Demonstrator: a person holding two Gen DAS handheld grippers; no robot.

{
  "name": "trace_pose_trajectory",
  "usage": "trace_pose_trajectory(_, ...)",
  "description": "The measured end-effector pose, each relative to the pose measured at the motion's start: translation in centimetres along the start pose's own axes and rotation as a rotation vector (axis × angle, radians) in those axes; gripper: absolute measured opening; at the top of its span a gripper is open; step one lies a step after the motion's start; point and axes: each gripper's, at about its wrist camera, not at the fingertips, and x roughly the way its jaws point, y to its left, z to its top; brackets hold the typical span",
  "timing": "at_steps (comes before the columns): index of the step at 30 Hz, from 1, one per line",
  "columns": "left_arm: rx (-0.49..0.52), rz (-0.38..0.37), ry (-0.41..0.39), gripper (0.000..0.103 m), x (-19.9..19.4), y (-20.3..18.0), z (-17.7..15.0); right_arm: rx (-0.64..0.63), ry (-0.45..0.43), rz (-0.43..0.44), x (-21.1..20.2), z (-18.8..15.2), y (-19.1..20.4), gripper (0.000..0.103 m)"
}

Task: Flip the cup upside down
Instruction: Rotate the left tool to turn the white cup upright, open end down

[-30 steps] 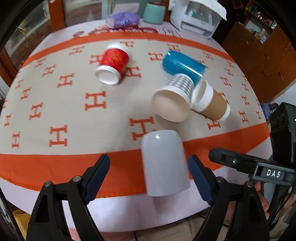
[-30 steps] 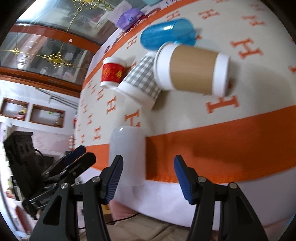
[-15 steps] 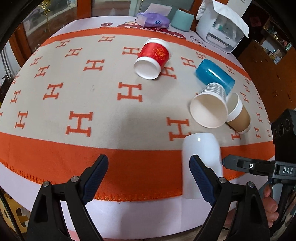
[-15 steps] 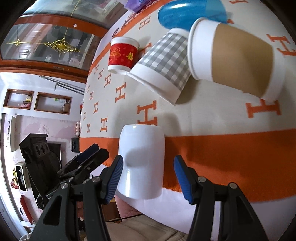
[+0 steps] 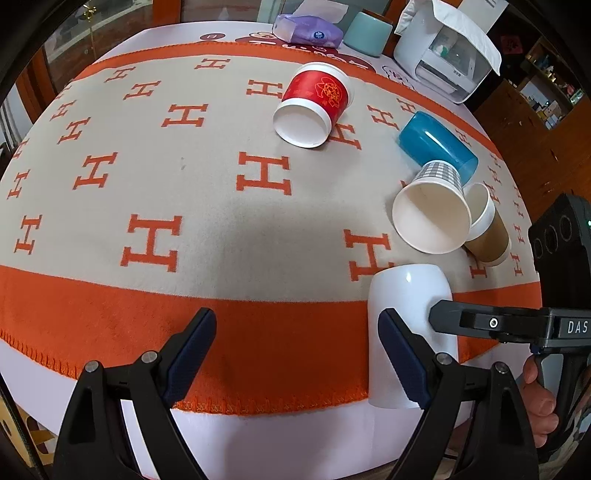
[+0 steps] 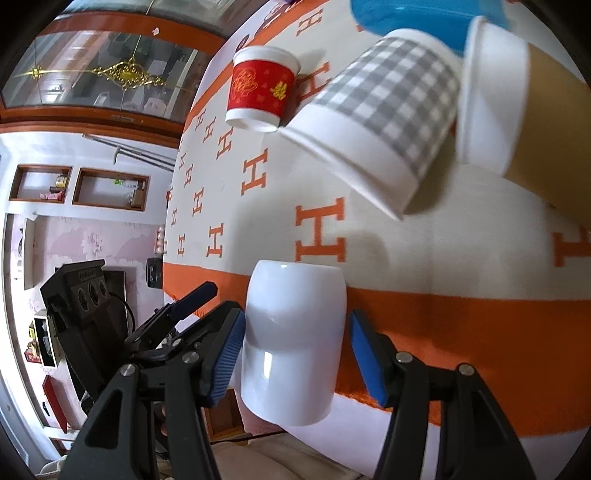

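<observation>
A white ceramic cup [image 5: 410,314] lies on its side on the orange band of the cloth near the table's front edge; it also shows in the right wrist view [image 6: 295,343]. My right gripper [image 6: 295,354] is open, with its blue pads on either side of the cup; the left pad is close to the wall and the right pad stands apart. My left gripper [image 5: 297,358] is open and empty, to the left of the cup, with its right finger in front of the cup's side.
A red paper cup [image 5: 314,107], a blue cup [image 5: 437,146], a grey checked paper cup [image 5: 432,210] and a brown paper cup [image 5: 487,229] lie on their sides farther back. A white appliance [image 5: 447,55], a teal container [image 5: 369,27] and a purple packet [image 5: 308,27] stand at the far edge.
My right gripper has moved forward so its pads now straddle the white cup. My left gripper has drifted left, away from the cup. The cup has not moved.
</observation>
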Motion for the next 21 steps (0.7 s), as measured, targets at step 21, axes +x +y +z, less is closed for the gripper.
trace_pose_trajectory(21, -0.013, 0.011, -0.012, 0.088, 0.0, 0.4, -0.3, -0.289, -0.255, -0.168, -4.4, -2.5, 3.6, 0.057)
